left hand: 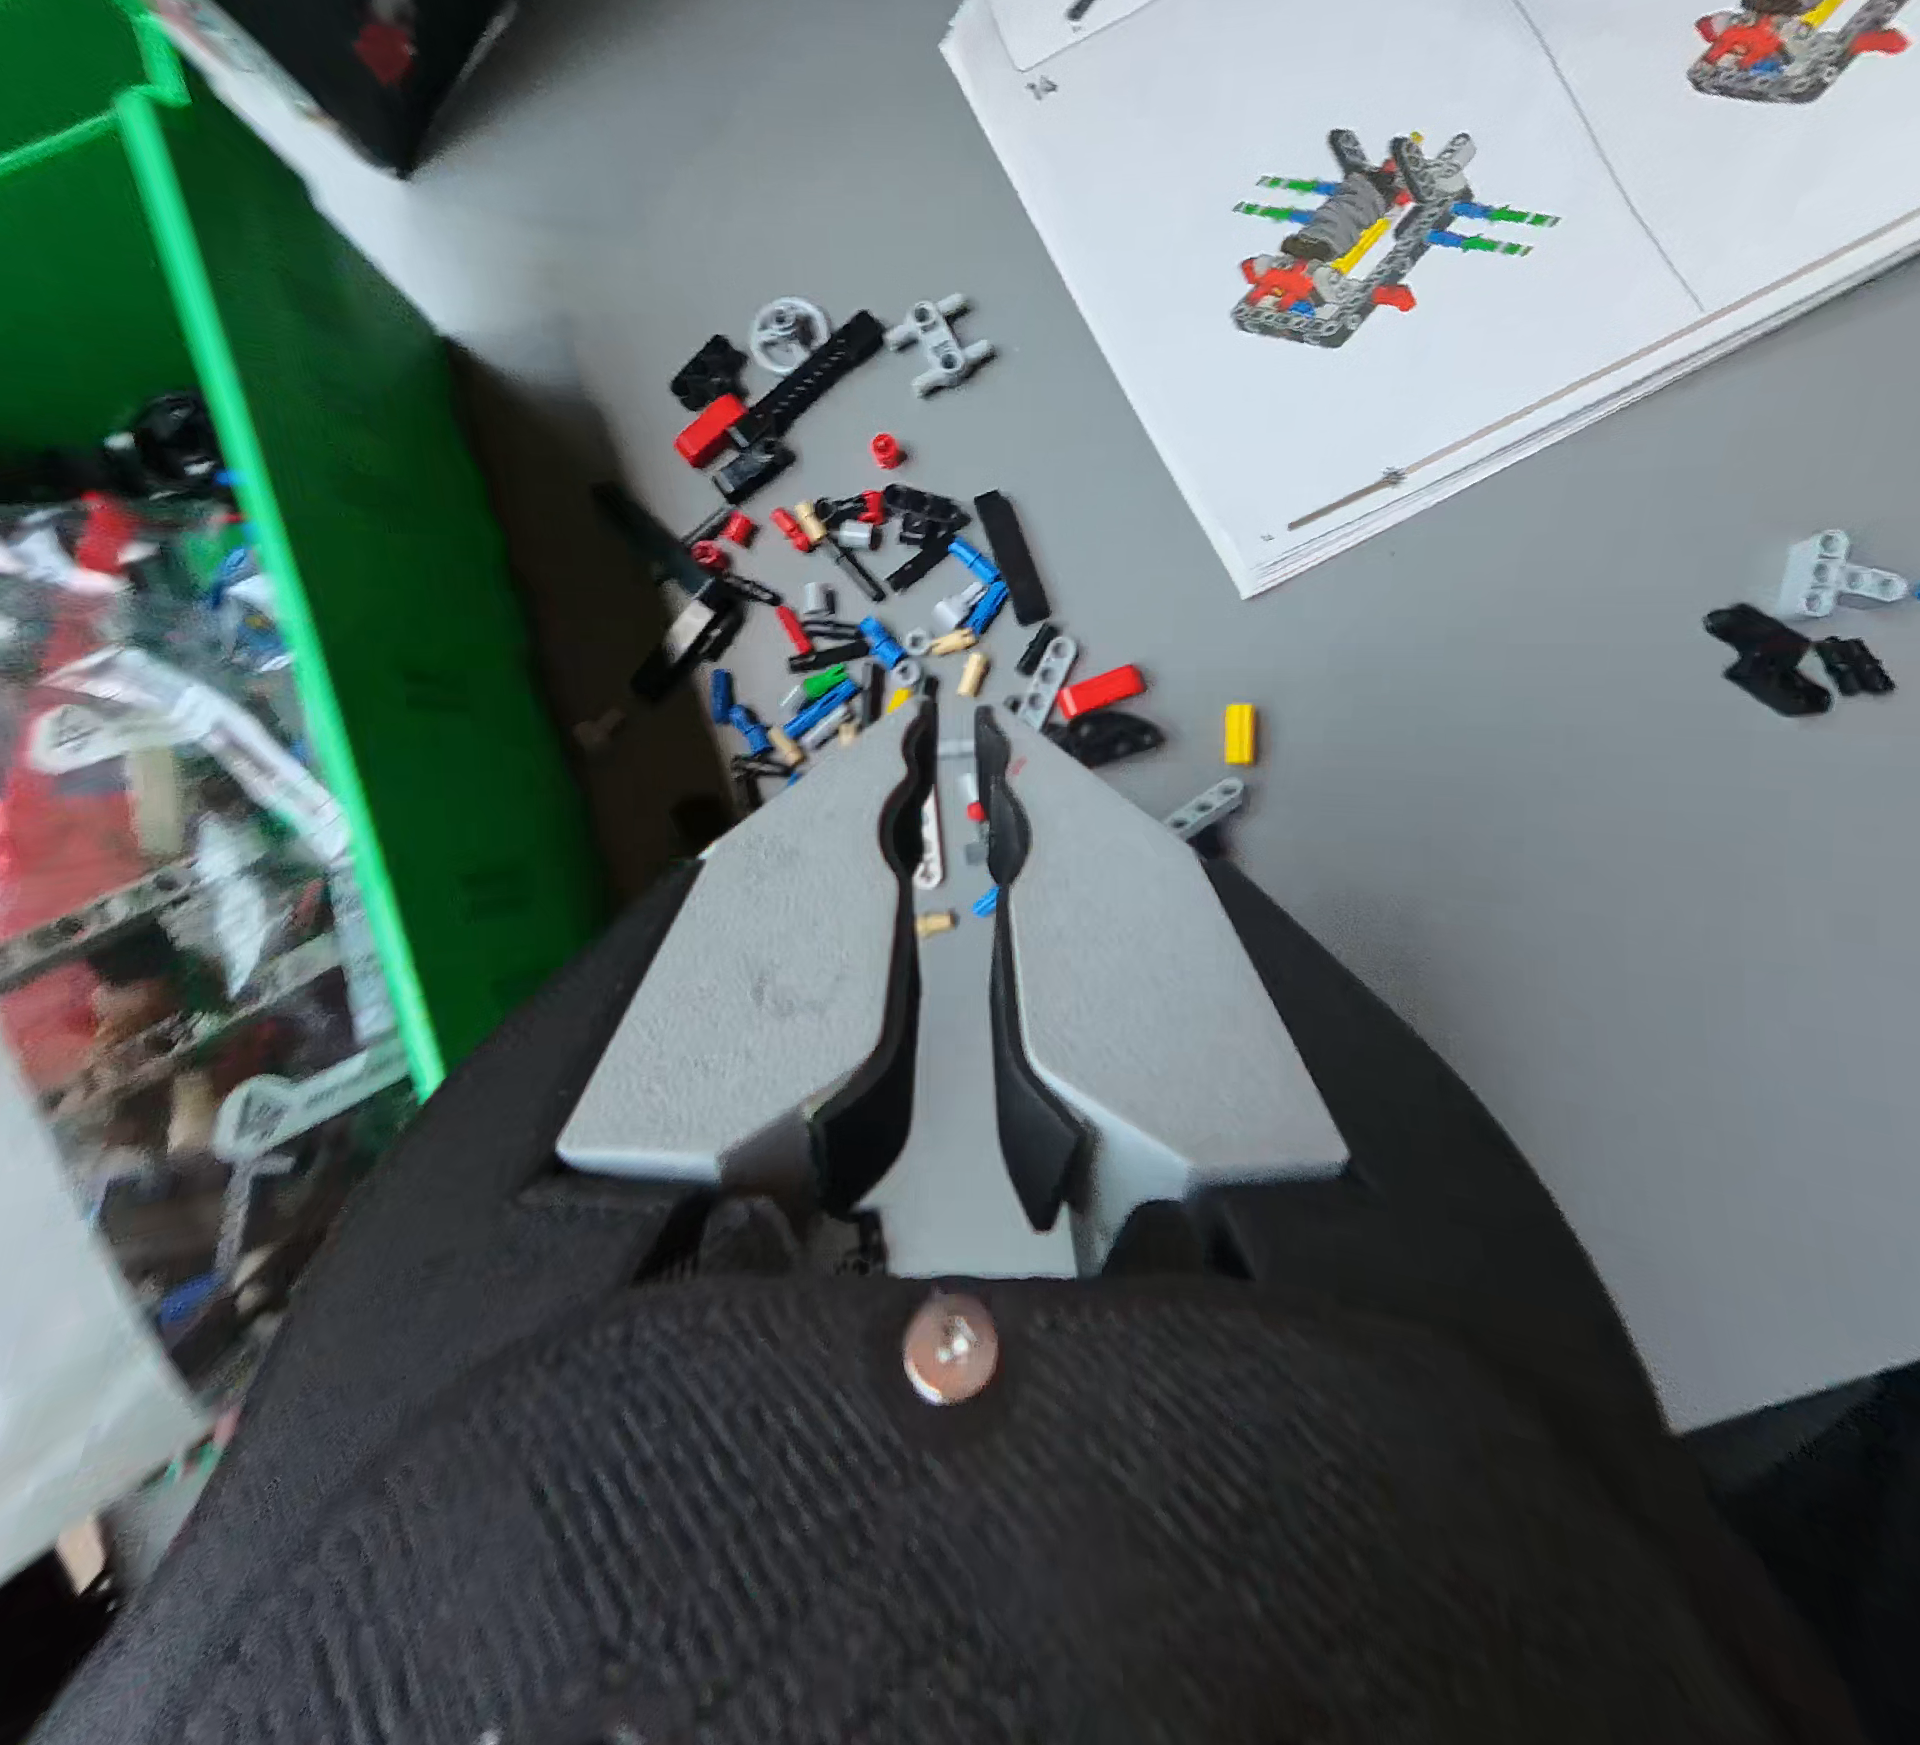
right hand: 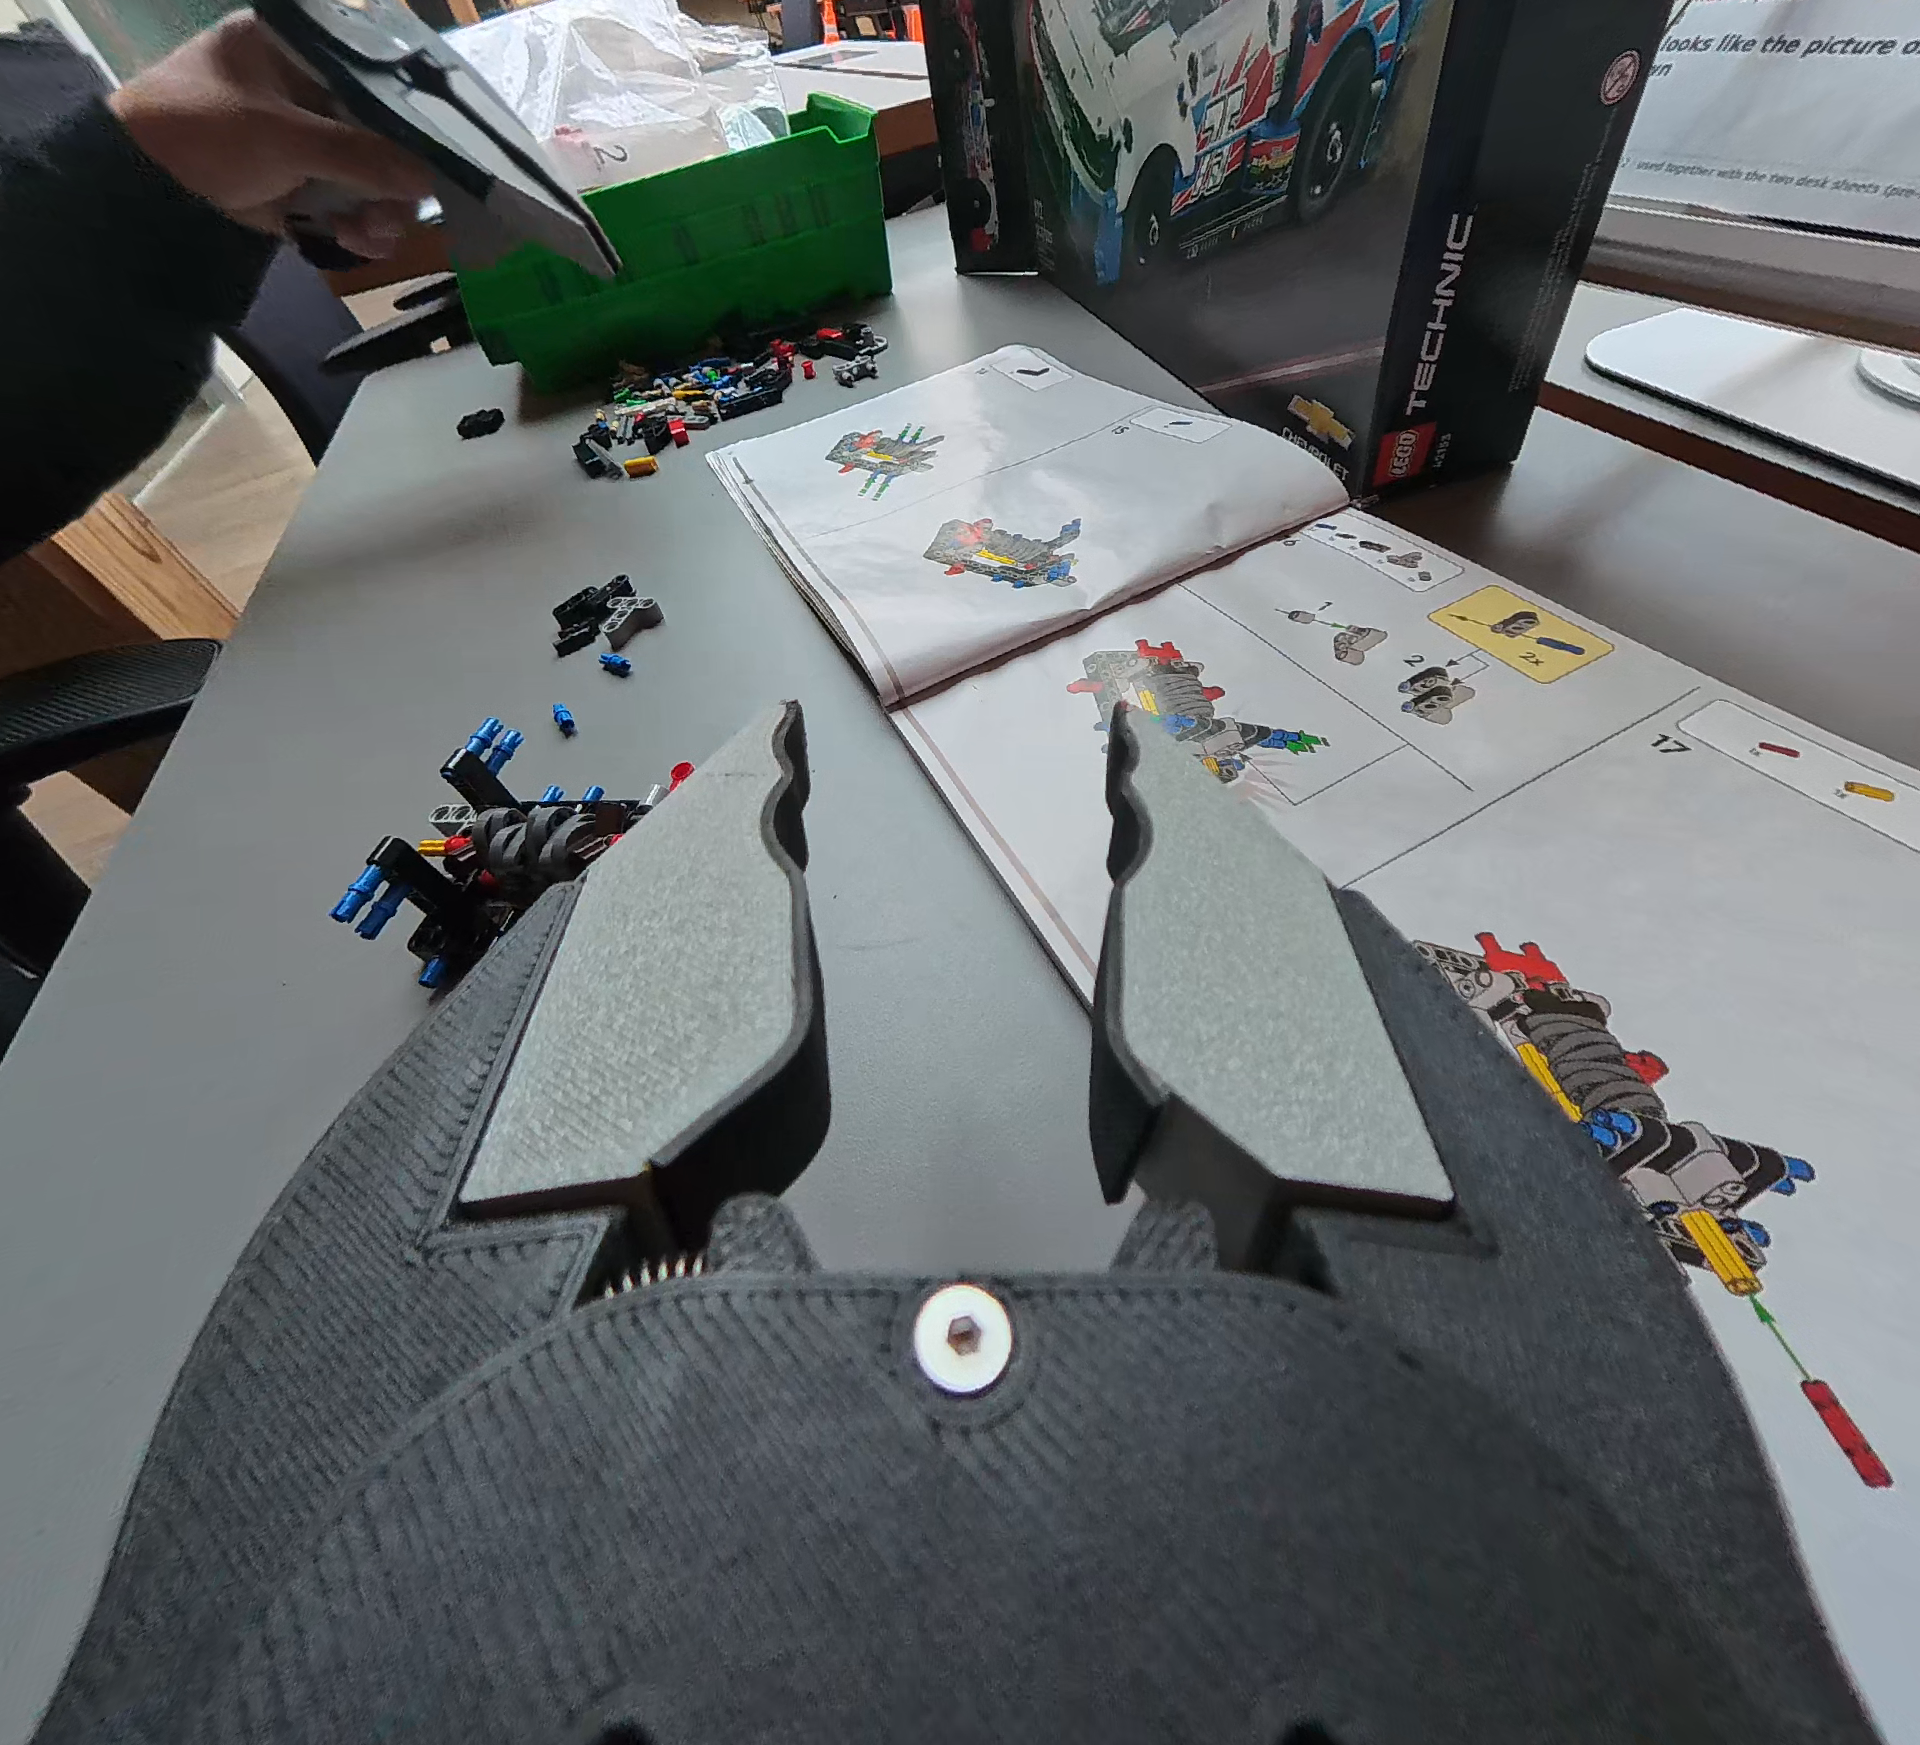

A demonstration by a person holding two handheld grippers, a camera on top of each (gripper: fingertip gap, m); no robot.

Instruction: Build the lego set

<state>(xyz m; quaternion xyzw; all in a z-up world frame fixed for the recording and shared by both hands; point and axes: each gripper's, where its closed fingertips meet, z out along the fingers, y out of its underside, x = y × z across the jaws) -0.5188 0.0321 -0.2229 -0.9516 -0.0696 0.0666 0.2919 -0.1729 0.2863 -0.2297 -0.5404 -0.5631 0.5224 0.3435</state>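
Two grippers: left gripper [left hand: 954, 716] fingers nearly closed above loose pieces [left hand: 883, 594]; right gripper [right hand: 951, 739] fingers wide.

Your right gripper [right hand: 951, 739] has matt grey fingers [right hand: 665, 968] with a fine grainy texture, set in a ribbed black printed body with one shiny metal screw [right hand: 961, 1337]. You work over a smooth matt grey table [right hand: 312, 656]. The instruction booklet [right hand: 1039, 490], upper right, is slightly creased paper. The loose pieces [left hand: 883, 594] look like hard glossy plastic, as does the green bin [right hand: 707, 241]. The box [right hand: 1299, 137] is glossy printed cardboard.
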